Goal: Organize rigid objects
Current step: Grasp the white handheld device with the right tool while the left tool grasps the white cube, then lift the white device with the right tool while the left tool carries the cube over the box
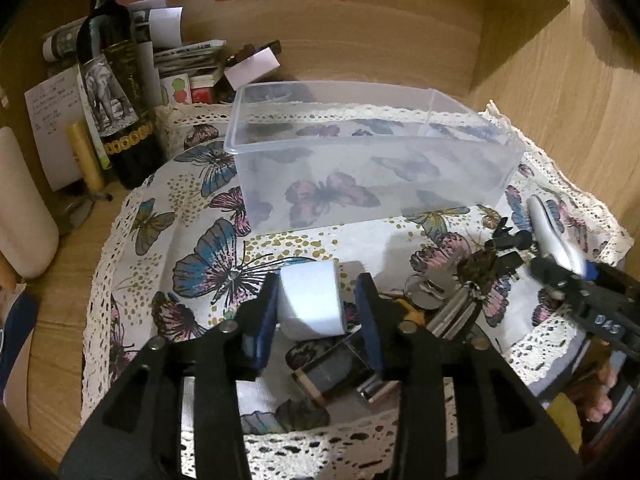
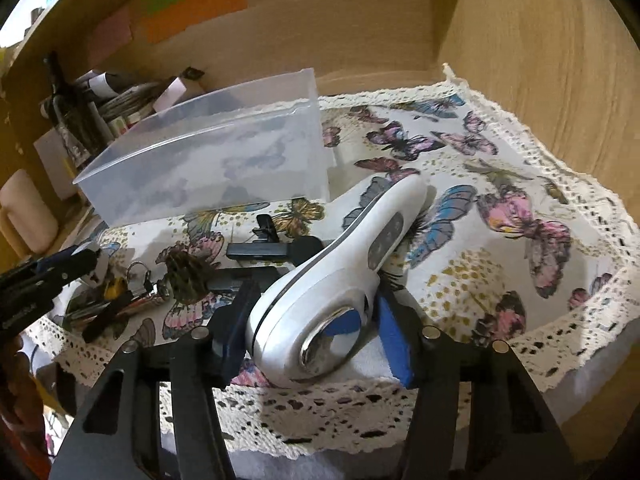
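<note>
Left claw (image 1: 318, 312) was clamped on a white roll of tape (image 1: 311, 305), its blue pads pressed against both flat sides, the roll held above the clutter near the front edge of the butterfly-print cloth (image 1: 192, 208). Right claw (image 2: 316, 320) was clamped on a white handheld device (image 2: 340, 276), gripping its broad rounded head, with the slim handle pointing away toward the clear plastic container (image 2: 208, 160). Beneath the left claw lay a dark rectangular item (image 1: 332, 372), largely hidden by the fingers and roll; its identity could not be determined. A pile of keys and metal pieces (image 1: 436, 300) sat just right of the roll, partly cut off by the claw frame. A black clip-like object (image 2: 264, 250) lay between that pile and the device, its far end masked by the handle. The container stood open on the far part of the cloth, well apart from both held objects, and appeared empty, though its frosted walls blurred the interior. A wine bottle (image 1: 116, 104) stood left of the container, beside stacked papers.
</note>
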A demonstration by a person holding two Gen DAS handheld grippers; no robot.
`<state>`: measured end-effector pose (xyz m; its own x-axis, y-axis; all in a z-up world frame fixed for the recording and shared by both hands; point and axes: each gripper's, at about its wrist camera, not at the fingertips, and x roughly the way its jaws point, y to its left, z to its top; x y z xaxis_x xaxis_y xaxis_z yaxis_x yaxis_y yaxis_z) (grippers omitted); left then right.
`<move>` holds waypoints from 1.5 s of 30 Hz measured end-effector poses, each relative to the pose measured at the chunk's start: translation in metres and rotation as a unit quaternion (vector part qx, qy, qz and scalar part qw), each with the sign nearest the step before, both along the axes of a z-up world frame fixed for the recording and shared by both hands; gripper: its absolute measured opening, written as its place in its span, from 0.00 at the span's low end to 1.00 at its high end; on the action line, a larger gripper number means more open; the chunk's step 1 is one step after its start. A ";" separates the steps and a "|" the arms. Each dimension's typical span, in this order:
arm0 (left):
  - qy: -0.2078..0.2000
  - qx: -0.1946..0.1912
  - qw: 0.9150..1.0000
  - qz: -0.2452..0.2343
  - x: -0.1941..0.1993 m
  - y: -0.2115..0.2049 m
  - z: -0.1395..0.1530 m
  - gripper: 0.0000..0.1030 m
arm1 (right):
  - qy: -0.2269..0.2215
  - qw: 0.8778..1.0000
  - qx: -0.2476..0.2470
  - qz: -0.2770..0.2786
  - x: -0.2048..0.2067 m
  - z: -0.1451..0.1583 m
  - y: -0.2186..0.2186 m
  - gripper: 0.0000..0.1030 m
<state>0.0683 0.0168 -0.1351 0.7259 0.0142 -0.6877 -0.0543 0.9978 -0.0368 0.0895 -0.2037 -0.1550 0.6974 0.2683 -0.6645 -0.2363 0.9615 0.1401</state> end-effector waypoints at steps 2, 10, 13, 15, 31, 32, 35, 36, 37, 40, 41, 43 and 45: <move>-0.002 0.010 1.000 0.002 0.001 -0.001 -0.002 0.31 | -0.013 1.000 -0.004 -0.008 -0.003 0.004 -0.004 0.50; -0.029 -0.014 0.999 -0.016 -0.006 0.001 0.018 0.29 | -0.072 0.997 -0.009 -0.018 -0.017 0.038 -0.019 0.46; -0.044 -0.017 0.999 -0.023 -0.008 0.001 0.031 0.29 | -0.093 0.995 -0.010 -0.019 -0.020 0.051 -0.020 0.44; -0.051 -0.015 0.998 -0.024 -0.008 0.001 0.038 0.29 | -0.109 0.994 -0.008 -0.025 -0.020 0.060 -0.021 0.42; -0.119 -0.008 0.992 -0.040 -0.004 0.003 0.100 0.29 | -0.194 0.981 -0.001 -0.018 -0.007 0.127 -0.020 0.38; -0.122 -0.008 0.992 -0.039 -0.004 0.004 0.102 0.29 | -0.203 0.979 0.002 -0.015 -0.007 0.133 -0.020 0.38; -0.136 -0.005 0.990 -0.035 0.005 0.009 0.115 0.29 | -0.224 0.974 0.012 0.004 -0.003 0.151 -0.012 0.38; -0.139 -0.003 0.990 -0.033 0.008 0.011 0.118 0.29 | -0.228 0.974 0.012 0.009 -0.001 0.153 -0.009 0.38; -0.141 -0.002 0.990 -0.030 0.011 0.012 0.120 0.29 | -0.232 0.972 0.012 0.016 0.003 0.156 -0.004 0.38; -0.136 -0.005 0.990 -0.024 0.029 0.019 0.121 0.29 | -0.231 0.972 0.016 0.038 0.016 0.158 0.010 0.38; -0.131 -0.007 0.991 -0.023 0.035 0.020 0.120 0.29 | -0.226 0.973 0.021 0.047 0.021 0.157 0.014 0.38; -0.113 -0.010 0.993 -0.022 0.053 0.023 0.112 0.29 | -0.210 0.975 0.026 0.067 0.034 0.152 0.025 0.38; -0.096 -0.015 0.995 -0.025 0.067 0.024 0.104 0.29 | -0.191 0.978 0.026 0.082 0.046 0.145 0.032 0.38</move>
